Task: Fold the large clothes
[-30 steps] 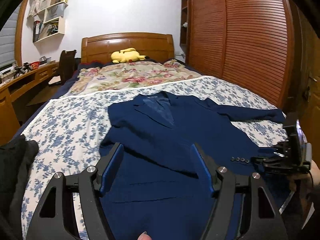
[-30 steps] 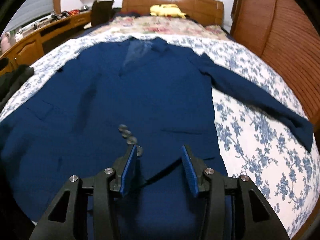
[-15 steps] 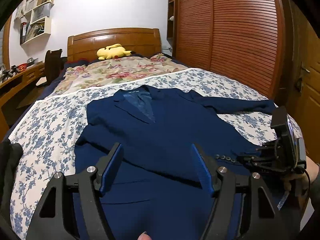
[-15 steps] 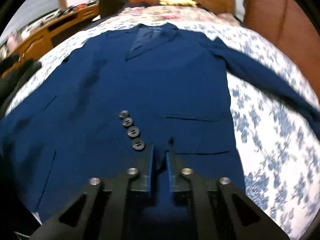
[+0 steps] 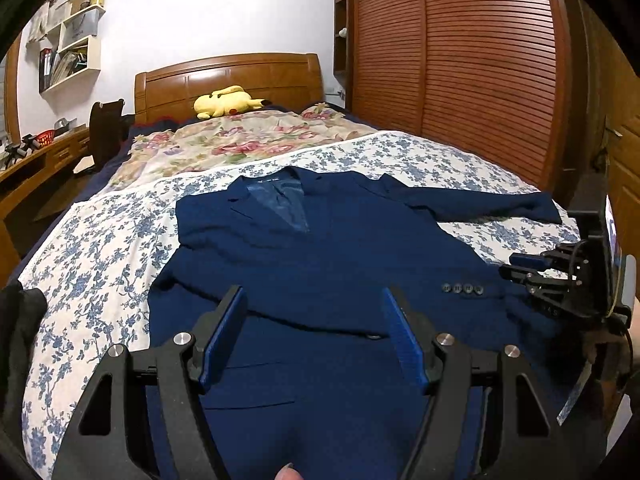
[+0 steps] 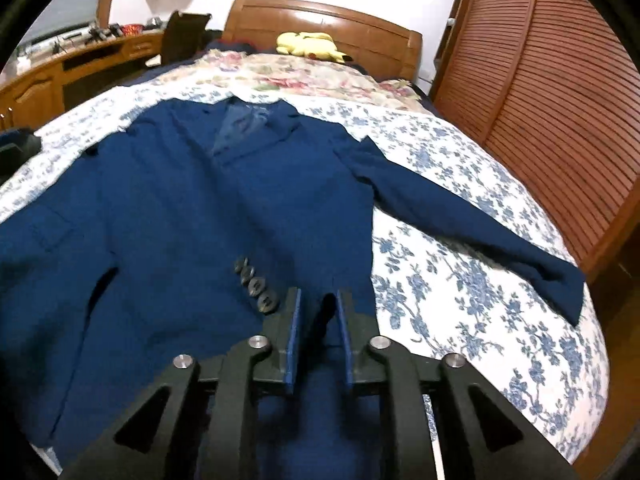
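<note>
A navy suit jacket (image 5: 320, 248) (image 6: 200, 200) lies face up on the bed. One sleeve is folded across its front, so the cuff buttons (image 5: 462, 289) (image 6: 256, 286) sit near the hem. The other sleeve (image 6: 480, 240) stretches out to the right over the sheet. My left gripper (image 5: 312, 296) hovers open above the jacket's lower front and holds nothing. My right gripper (image 6: 318, 296) (image 5: 508, 268) is just right of the cuff buttons. Its jaws are narrow and opening, with a ridge of navy cloth standing loosely between them.
The bed has a blue floral sheet (image 5: 100, 240) and a yellow plush toy (image 5: 226, 100) by the wooden headboard. A slatted wardrobe (image 5: 460, 60) lines the right side. On the left stand a desk (image 5: 32, 160) and a chair. A dark garment (image 5: 20, 320) lies at the near left edge.
The right jaws closed on the cloth beside the cuff buttons, then parted a little and rose slightly. The left gripper drifted sideways over the jacket and stayed open.
</note>
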The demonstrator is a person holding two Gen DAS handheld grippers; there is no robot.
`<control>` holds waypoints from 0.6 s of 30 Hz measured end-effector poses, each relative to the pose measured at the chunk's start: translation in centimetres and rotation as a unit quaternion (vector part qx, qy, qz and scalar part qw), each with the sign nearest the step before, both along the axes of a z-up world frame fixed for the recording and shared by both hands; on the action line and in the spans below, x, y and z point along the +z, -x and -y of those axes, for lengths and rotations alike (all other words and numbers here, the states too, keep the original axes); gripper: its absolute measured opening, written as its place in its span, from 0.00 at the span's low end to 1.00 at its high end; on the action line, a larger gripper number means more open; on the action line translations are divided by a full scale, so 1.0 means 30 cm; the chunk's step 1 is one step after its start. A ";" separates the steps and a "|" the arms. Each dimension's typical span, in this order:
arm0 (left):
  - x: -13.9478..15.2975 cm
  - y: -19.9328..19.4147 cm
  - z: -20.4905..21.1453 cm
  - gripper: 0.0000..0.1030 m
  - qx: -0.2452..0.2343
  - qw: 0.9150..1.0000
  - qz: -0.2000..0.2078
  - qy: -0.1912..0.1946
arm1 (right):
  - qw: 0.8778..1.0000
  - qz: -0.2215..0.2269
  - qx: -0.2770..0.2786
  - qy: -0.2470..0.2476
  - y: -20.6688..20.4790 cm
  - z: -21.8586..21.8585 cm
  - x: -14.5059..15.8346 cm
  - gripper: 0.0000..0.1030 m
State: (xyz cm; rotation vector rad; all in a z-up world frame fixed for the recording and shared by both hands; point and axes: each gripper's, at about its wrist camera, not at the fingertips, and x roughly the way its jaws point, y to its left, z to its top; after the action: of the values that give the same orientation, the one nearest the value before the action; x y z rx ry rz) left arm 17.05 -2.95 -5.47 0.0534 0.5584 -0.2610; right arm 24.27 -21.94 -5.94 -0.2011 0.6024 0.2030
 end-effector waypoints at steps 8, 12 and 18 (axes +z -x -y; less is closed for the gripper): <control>0.000 0.001 0.006 0.68 0.000 1.000 -0.001 -0.001 | 0.998 -0.021 0.046 -0.044 -0.008 -0.015 0.017 0.50; -0.002 0.001 0.009 0.68 -0.002 1.000 -0.002 -0.001 | 0.995 -0.051 0.069 -0.050 -0.045 -0.024 -0.033 0.50; -0.002 0.000 0.023 0.68 -0.005 1.000 -0.002 0.001 | 0.992 -0.089 0.075 -0.049 -0.118 -0.029 -0.107 0.53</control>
State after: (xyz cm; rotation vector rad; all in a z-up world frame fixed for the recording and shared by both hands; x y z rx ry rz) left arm 17.04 -3.64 -5.54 0.0540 0.5623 -0.2721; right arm 27.80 -21.06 -9.14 -0.1347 0.7538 0.3981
